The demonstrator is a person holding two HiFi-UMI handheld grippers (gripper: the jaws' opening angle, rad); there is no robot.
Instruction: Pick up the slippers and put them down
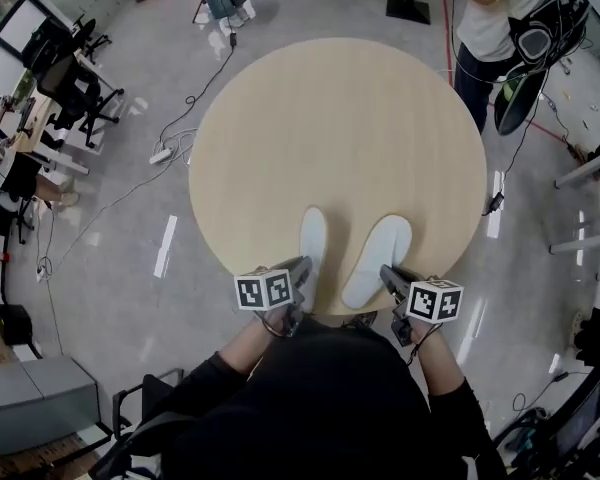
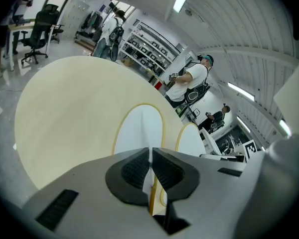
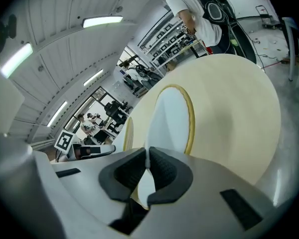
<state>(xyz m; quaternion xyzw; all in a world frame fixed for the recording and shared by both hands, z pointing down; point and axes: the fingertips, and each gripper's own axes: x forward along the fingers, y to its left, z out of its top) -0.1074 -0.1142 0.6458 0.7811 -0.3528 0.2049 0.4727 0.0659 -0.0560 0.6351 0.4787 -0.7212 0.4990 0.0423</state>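
Two flat white slippers with yellow edging are over the near edge of a round wooden table (image 1: pixel 340 118). My left gripper (image 1: pixel 302 273) is shut on the heel of the left slipper (image 1: pixel 313 240) (image 2: pixel 139 128); its black pads pinch the thin heel edge in the left gripper view (image 2: pixel 150 176). My right gripper (image 1: pixel 390 276) is shut on the heel of the right slipper (image 1: pixel 376 260) (image 3: pixel 170 116), whose heel edge is squeezed between the pads in the right gripper view (image 3: pixel 147 176). Both slippers point away from me, toes toward the table's middle.
A person in a white shirt (image 1: pixel 495 23) stands beyond the table's far right. Office chairs (image 1: pixel 75 93) and desks are on the left, and cables (image 1: pixel 170 148) trail on the grey floor. A black post base (image 1: pixel 408 8) is at the far side.
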